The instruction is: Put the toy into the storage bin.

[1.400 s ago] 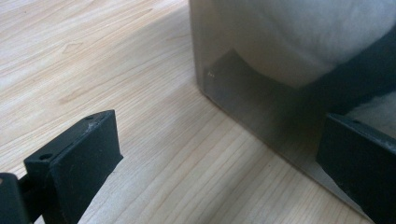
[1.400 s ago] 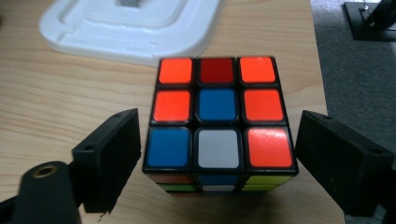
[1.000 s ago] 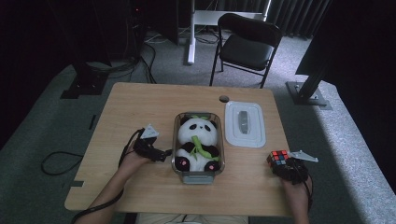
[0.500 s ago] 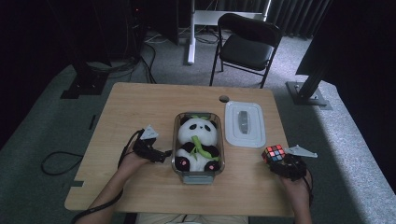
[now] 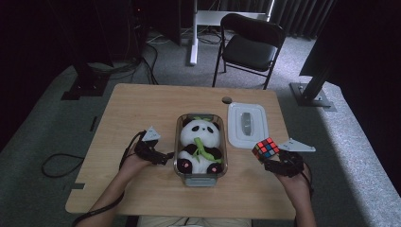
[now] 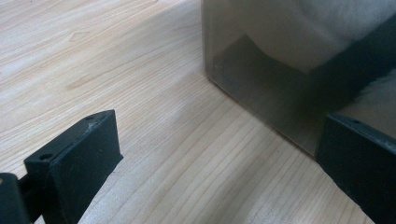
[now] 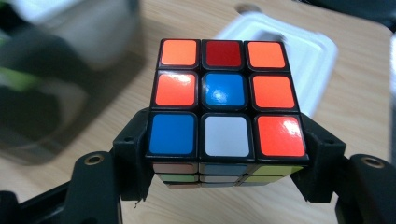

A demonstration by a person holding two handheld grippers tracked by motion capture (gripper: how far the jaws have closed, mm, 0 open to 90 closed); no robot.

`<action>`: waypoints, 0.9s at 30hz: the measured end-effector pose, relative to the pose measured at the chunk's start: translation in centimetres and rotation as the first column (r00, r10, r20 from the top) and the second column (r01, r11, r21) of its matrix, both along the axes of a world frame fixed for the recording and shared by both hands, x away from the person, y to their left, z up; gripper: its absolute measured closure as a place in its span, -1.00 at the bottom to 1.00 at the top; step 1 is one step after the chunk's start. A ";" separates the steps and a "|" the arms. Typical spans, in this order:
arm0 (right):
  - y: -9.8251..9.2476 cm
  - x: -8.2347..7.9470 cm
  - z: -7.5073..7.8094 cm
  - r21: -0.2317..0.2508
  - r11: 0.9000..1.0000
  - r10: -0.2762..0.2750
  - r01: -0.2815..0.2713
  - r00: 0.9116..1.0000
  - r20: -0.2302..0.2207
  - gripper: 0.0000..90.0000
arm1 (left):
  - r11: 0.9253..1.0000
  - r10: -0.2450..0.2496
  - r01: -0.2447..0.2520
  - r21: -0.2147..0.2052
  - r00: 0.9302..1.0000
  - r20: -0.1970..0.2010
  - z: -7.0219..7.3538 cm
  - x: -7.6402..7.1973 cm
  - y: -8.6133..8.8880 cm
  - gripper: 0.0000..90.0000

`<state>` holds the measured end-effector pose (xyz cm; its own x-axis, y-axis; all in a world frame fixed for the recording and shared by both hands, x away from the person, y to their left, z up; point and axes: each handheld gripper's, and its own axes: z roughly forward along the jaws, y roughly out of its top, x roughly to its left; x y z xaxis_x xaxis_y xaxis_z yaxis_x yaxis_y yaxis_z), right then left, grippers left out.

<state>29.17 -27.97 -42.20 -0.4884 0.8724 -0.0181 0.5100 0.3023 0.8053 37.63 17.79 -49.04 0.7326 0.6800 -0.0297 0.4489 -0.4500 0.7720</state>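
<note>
The right gripper (image 5: 273, 161), pinching the puzzle cube (image 5: 265, 147), had lifted it off the worktop's (image 5: 142, 109) right edge toward the container (image 5: 200, 176); the left gripper (image 5: 163, 157) stayed spread.

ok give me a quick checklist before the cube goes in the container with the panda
1. Grip on the cube: right gripper has a jaw on each side of it, cube lifted off the table. Ok.
2. Container open: lid lies apart on the table to its right. Ok.
3. Room inside: the panda takes up nearly the whole container. Not ok.
4. Container steadied: left gripper sits open beside its left wall; whether it touches, cannot tell.
5. Path from cube to container: bare table between them. Ok.
</note>
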 end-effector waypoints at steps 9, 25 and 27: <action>4.0 -0.1 2.4 -0.022 0.986 0.168 -0.167 0.985 0.037 -0.25 | 1.000 -0.006 0.006 0.003 1.000 -0.001 0.1 -0.1 0.1 -0.98; 11.4 0.5 4.2 -0.016 0.883 0.469 -0.468 0.882 0.041 -0.25 | 0.999 -0.024 0.023 -0.022 1.000 -0.017 0.2 0.1 0.1 -0.98; 12.3 0.6 4.2 -0.021 0.863 0.505 -0.505 0.862 0.034 -0.25 | 0.999 -0.033 0.033 -0.030 0.999 -0.016 0.2 0.1 0.2 -0.98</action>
